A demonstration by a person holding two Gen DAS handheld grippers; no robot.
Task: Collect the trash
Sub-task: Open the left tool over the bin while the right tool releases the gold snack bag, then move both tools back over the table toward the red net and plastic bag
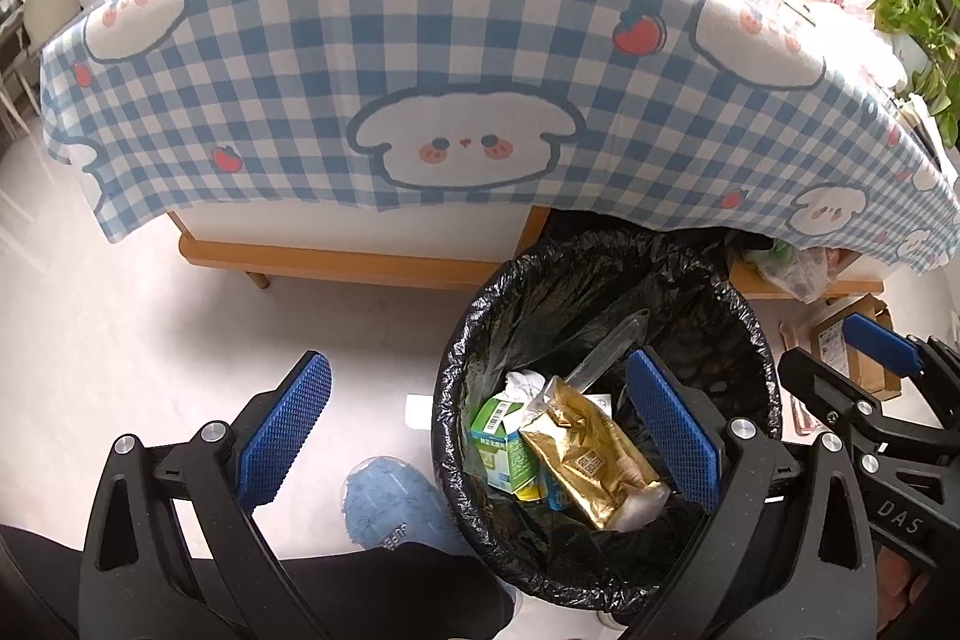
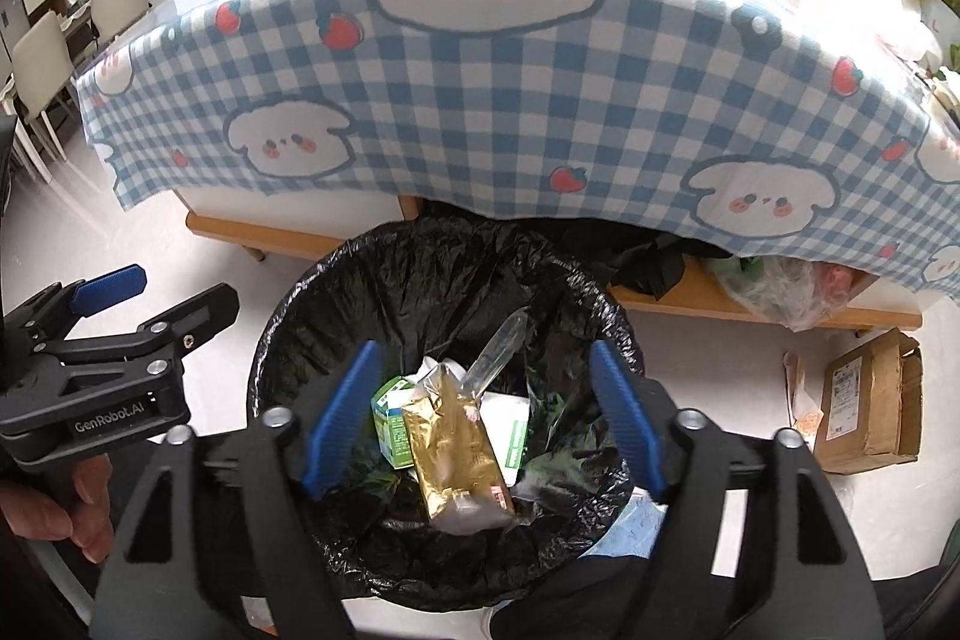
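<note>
1. The right gripper (image 2: 486,418) pointed steeply down over the trash bin (image 2: 288,340); its blue pads (image 2: 345,415) stood wide apart with nothing pressed between them.
2. Below that gap, inside the black liner, a gold foil pouch (image 2: 456,454) lay on top of the trash; the pictures do not settle whether it was resting or falling.
3. A green and white carton (image 2: 393,421) sat at the pouch's 9 o'clock, touching it, and a clear plastic piece (image 2: 498,346) slanted up toward 1 o'clock.
4. The left gripper (image 1: 480,436) was also spread wide and empty, its right-hand pad over the bin's opening and its other pad (image 1: 285,436) over the floor (image 1: 120,328) at the bin's 9 o'clock.
5. In the left wrist view the right gripper appeared at 3 o'clock, just beyond the bin's rim.
6. A blue fluffy slipper (image 1: 390,505) lay on the floor at the bin's 8 o'clock, close to the rim.
7. A table under a blue checked cloth (image 2: 480,100) with puppy and strawberry prints stood at the bin's 12 o'clock.
8. A cardboard box (image 2: 870,406) rested on the floor at the bin's 3 o'clock, well apart from it.
9. A hand (image 2: 54,508) gripped the left gripper's handle at 8 o'clock in the right wrist view.
</note>
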